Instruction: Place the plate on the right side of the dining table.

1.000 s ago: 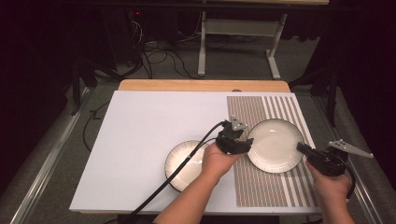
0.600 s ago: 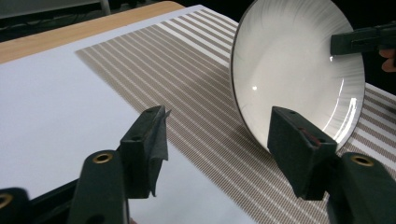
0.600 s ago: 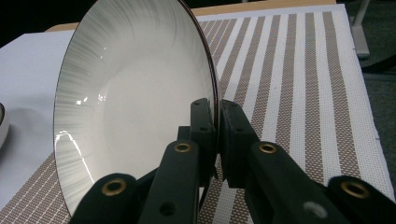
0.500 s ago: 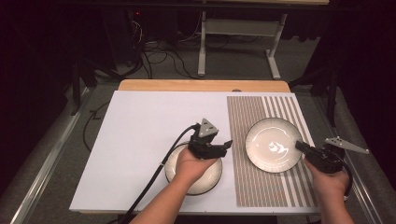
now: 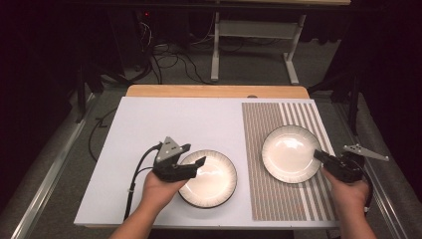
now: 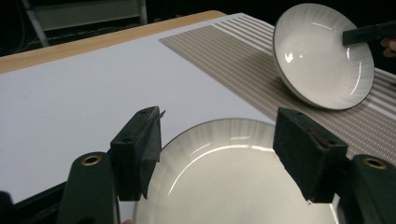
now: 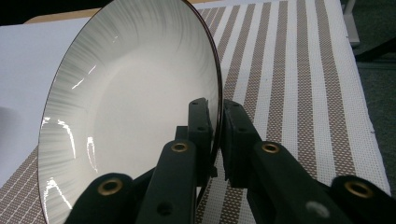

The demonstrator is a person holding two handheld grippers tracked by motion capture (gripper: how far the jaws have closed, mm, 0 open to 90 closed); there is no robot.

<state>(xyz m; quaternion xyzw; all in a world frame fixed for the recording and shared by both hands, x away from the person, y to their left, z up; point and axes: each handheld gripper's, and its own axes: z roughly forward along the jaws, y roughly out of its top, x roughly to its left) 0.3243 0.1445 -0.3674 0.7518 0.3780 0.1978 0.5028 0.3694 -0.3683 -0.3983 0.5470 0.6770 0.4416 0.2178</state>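
Both forearms are bare, with no sleeve in sight. The left claw (image 5: 199, 163) has a black body topped by a grey three-cornered plate, and a black cable trails from it. Its blocky black jaws carry brass-coloured rivets. The right claw (image 7: 215, 114) is black too, with the same brass rivets, small round holes and a grey plate.

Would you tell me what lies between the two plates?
High view: between the near plate and the tilted plate lie bare white tabletop and striped mat.

Table (image 5: 149, 124) brightly lit from above, surroundings dark; glare on plates; frames sharp.
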